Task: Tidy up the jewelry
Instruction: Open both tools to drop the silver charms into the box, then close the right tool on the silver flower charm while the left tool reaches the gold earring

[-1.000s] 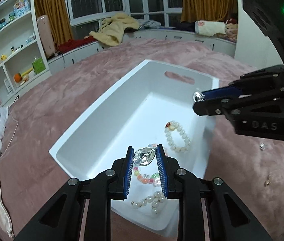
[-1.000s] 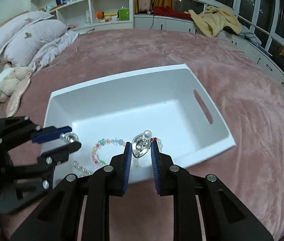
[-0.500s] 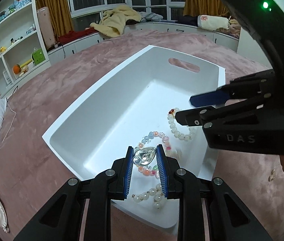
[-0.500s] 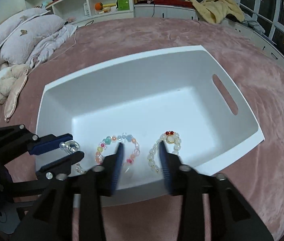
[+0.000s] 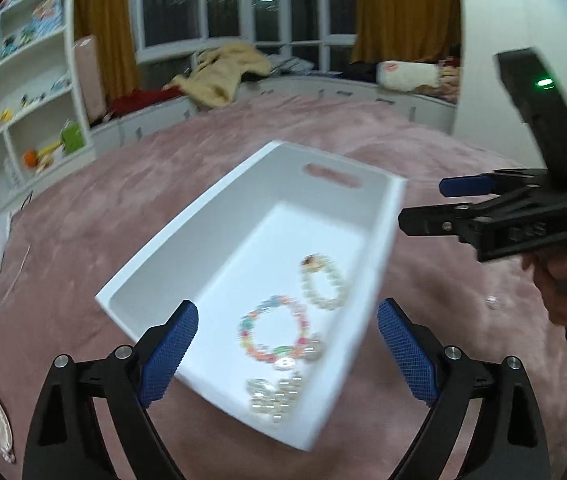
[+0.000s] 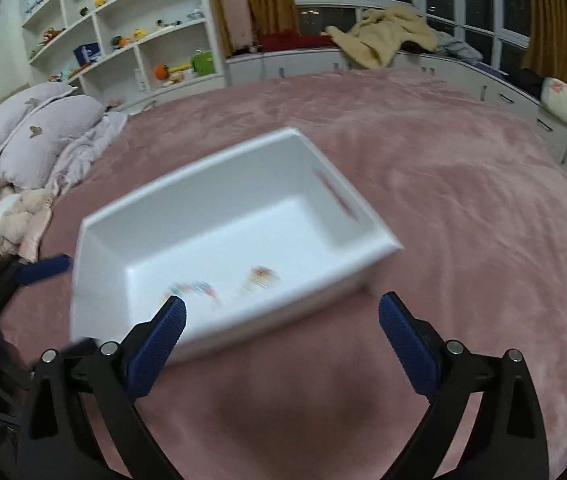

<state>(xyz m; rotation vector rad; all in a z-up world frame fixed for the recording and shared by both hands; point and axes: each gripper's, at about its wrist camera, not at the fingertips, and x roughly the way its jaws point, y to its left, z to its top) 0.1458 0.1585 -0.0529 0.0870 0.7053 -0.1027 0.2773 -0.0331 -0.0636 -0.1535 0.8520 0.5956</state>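
On pink bedspread (image 6: 443, 200): white bin (image 5: 243, 216), blurred bracelets (image 5: 273, 330) apparently inside; both grippers' jaws opening, empty.

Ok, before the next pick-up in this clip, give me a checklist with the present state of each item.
1. Left gripper empty, jaws opening: ok.
2. Right gripper empty, jaws opening: ok.
3. Colourful bead bracelet and pale bead bracelet inside the white bin: ok.
4. Pieces just let go landed in the bin: cannot tell, near corner blurred.
5. All jewelry collected: not ok, a small shiny piece lies on the pink blanket.
6. View sharp enough to aim: not ok, motion blur.
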